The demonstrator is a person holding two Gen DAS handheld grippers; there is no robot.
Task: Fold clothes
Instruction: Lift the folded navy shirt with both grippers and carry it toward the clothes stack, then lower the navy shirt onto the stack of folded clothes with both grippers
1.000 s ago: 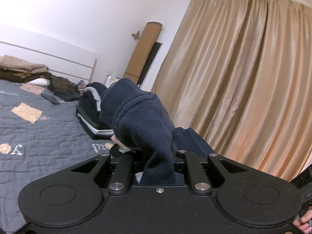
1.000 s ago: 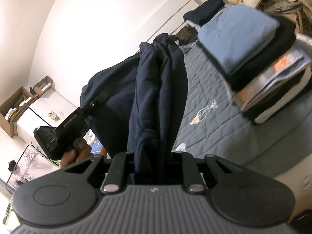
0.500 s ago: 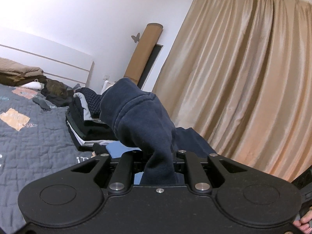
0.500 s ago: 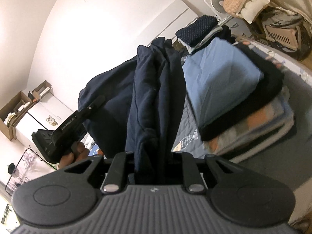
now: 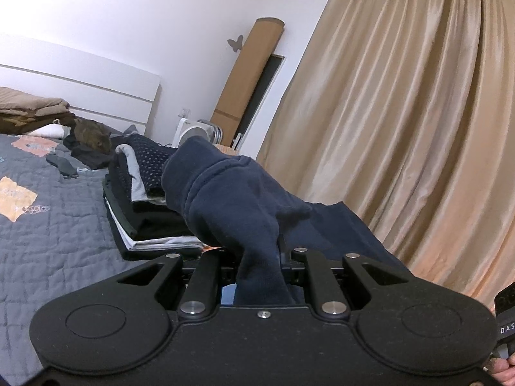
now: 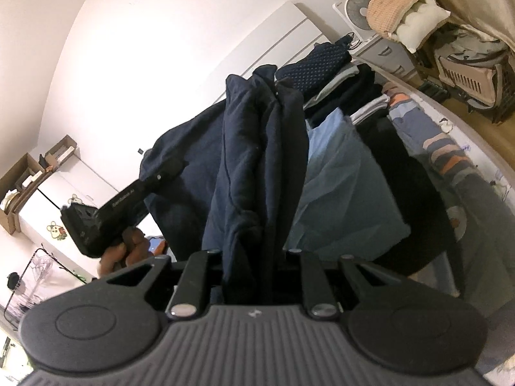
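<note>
Left wrist view: left gripper (image 5: pixel 262 267) jaws clamped on the navy garment (image 5: pixel 231 199); right gripper (image 6: pixel 249 267) jaws clamped likewise.

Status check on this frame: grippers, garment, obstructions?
Left gripper and right gripper both shut on navy garment. Garment airborne beside folded stack. Nothing blocking.

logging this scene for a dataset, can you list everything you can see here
navy garment: one, dark blue, hanging between both tools
folded clothes stack: one, mostly black, grey and white, on the bed
light blue folded top: one, on a stack
bed quilt: one, grey with patches
curtain: one, tan, right of the bed
cardboard roll: one, brown, leaning on the wall
fan: one, white, by the headboard
left tool: black, shut on the navy garment
right tool: grey-black, shut on the navy garment
</note>
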